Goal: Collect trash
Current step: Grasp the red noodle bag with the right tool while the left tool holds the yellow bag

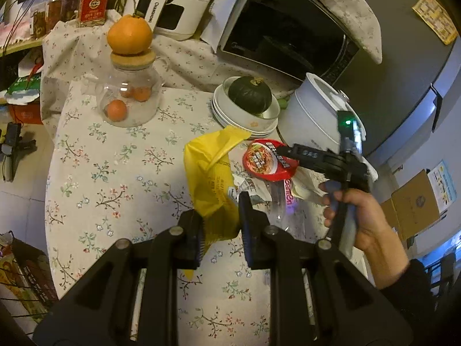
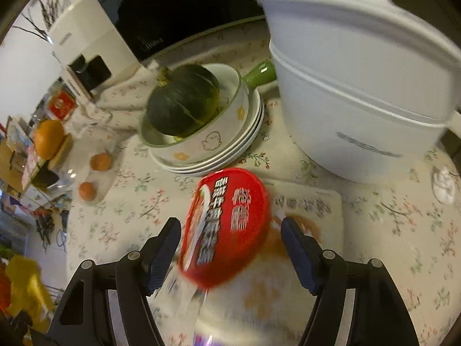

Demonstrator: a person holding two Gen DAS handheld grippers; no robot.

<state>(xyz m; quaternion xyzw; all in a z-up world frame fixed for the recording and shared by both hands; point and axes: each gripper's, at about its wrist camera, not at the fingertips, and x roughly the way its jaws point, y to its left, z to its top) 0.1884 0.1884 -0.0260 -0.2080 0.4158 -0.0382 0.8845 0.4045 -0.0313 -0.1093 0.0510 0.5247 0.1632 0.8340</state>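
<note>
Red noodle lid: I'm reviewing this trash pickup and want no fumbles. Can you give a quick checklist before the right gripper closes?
1. Red noodle lid between the right gripper fingers: ok.
2. Pads pressing on the lid: not ok, jaws open.
3. Left gripper holding the yellow bag: ok.
4. Stacked bowls clear of the fingers: ok.
5. White pot clear: ok.
6. Lid free of the wrappers beneath: cannot tell.

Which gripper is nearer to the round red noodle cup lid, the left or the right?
Right. The right gripper is open around the round red noodle cup lid, its fingers on either side. The left gripper is beside the lid, shut on a yellow plastic bag.
</note>
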